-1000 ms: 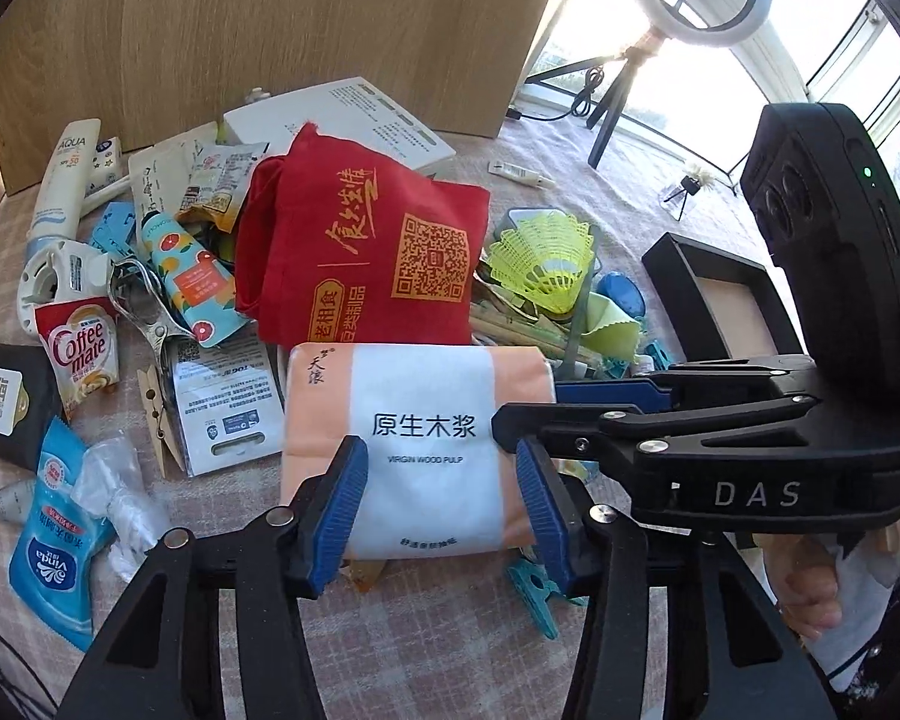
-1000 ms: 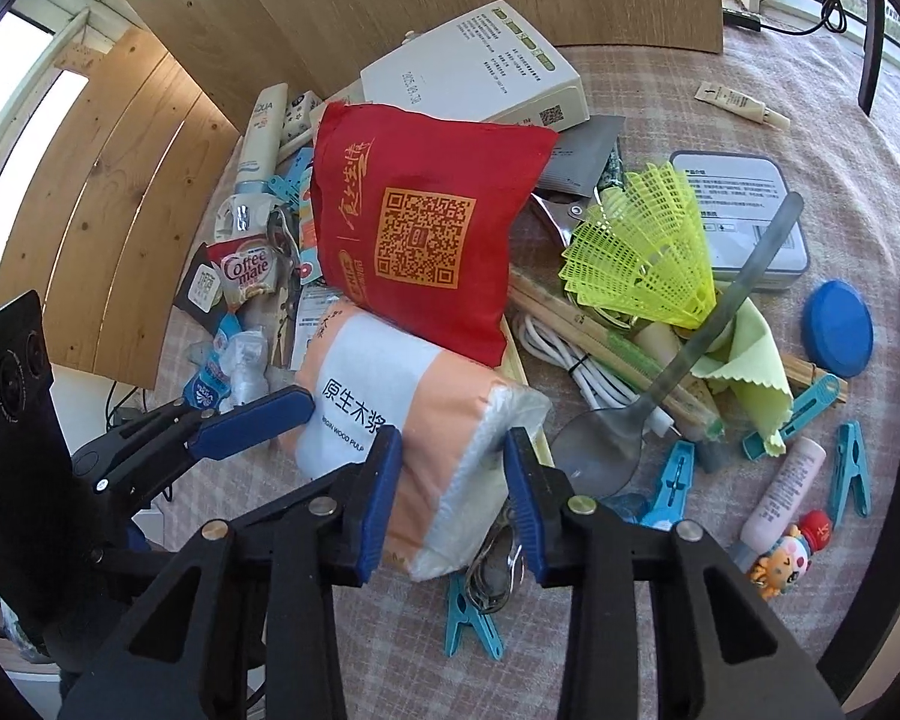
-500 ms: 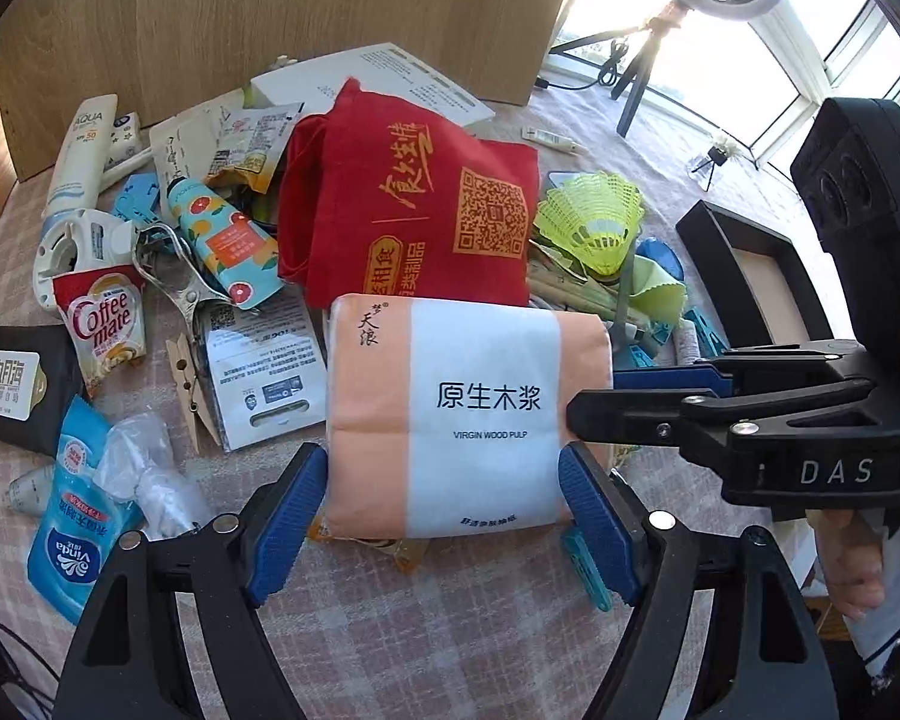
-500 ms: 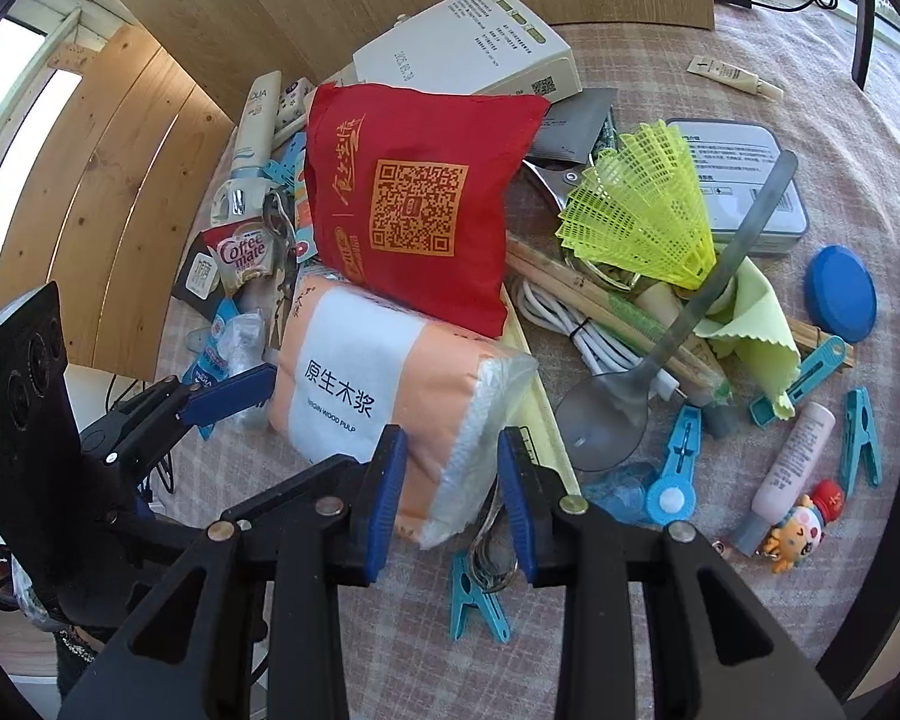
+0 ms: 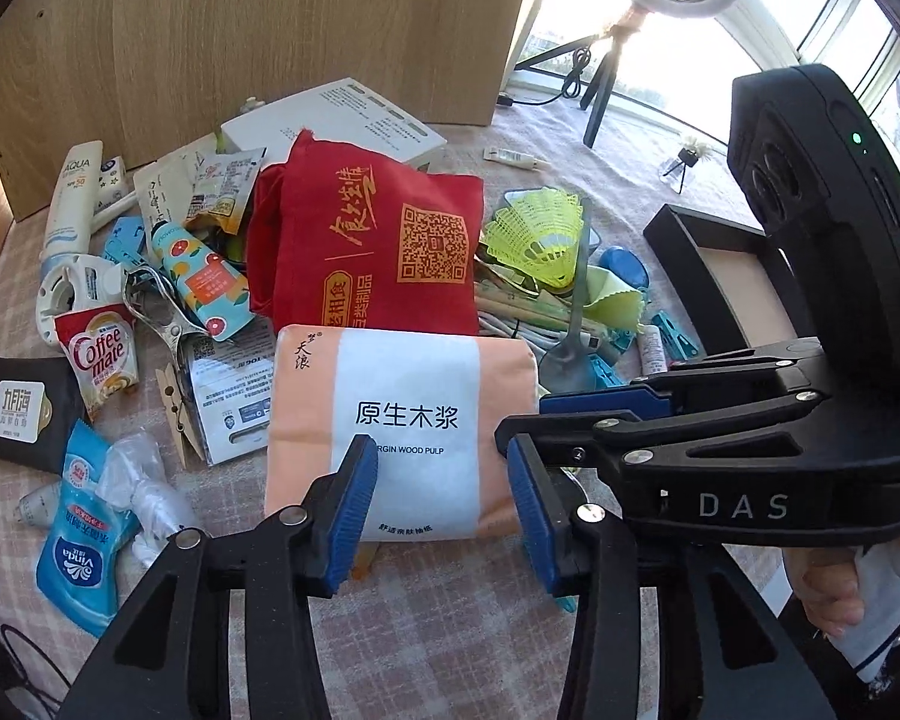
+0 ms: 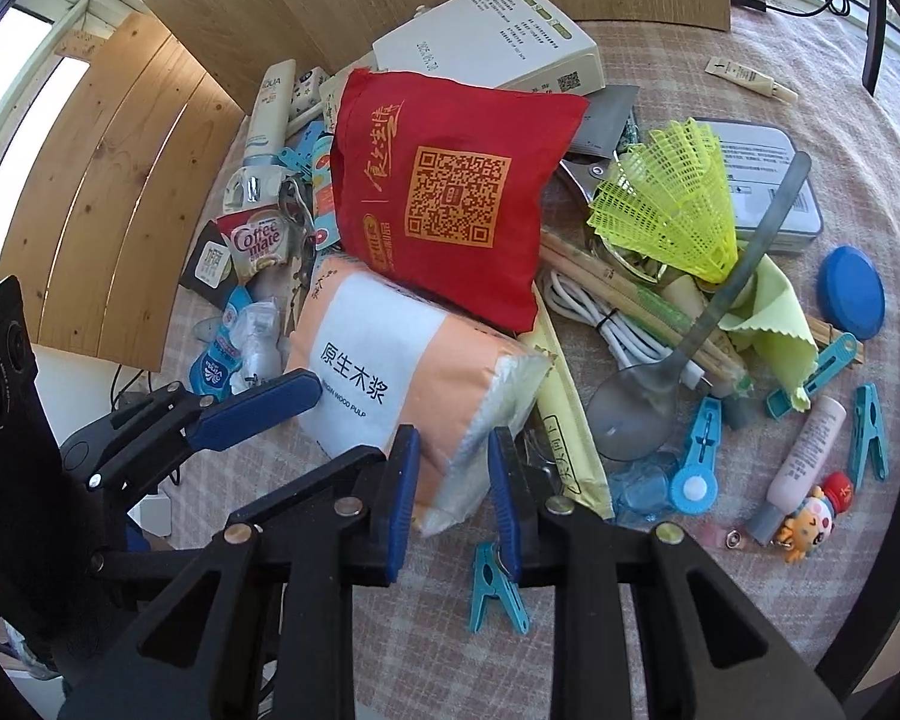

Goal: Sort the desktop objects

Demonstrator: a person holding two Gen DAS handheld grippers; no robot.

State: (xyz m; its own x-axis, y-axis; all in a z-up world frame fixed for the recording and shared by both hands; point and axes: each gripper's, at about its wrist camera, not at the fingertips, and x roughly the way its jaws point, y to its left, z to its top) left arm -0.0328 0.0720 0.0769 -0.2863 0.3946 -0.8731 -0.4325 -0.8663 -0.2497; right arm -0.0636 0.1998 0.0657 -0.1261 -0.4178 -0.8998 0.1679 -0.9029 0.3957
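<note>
An orange-and-white tissue pack (image 5: 402, 420) lies on the checked cloth, its far edge against a red cloth bag (image 5: 378, 246). My left gripper (image 5: 438, 498) is open, its blue pads apart over the pack's near edge. My right gripper (image 6: 450, 480) is shut on the pack's clear plastic end (image 6: 450, 474); the pack shows in this view too (image 6: 402, 384). In the left wrist view the right gripper (image 5: 606, 414) comes in from the right at the pack's right edge. In the right wrist view the left gripper (image 6: 252, 408) lies at the pack's left side.
Clutter surrounds the pack: a Coffee-mate sachet (image 5: 99, 360), a blue Vinda pouch (image 5: 78, 546), a sunscreen tube (image 5: 69, 204), a white box (image 6: 498, 30), a yellow shuttlecock (image 6: 672, 204), a metal spoon (image 6: 678, 360), blue clips (image 6: 498, 588), a blue lid (image 6: 855, 291), a black tray (image 5: 732, 276).
My left gripper's jaws have narrowed from wide around the pack to a smaller gap over its near edge. My right gripper stays clamped on the pack's end.
</note>
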